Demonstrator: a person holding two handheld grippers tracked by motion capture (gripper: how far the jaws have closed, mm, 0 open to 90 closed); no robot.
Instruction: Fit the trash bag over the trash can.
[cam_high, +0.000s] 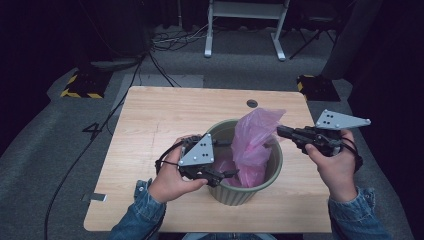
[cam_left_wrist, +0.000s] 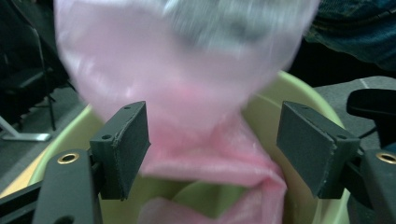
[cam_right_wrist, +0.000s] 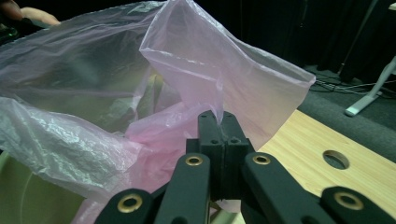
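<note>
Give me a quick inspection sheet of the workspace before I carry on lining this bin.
Surface: wooden table, round hole near its far edge.
Job's things: pink bag partly inside the green bin, one side lifted above the rim.
Clutter: nothing seen on the table.
Grippers: left gripper open, bag between its jaws, pads not pressing; right gripper shut on the bag's edge.
Cables: black cable on the floor left of the table.
Surroundings: grey carpet, white frame legs beyond, yellow-black striped blocks.
</note>
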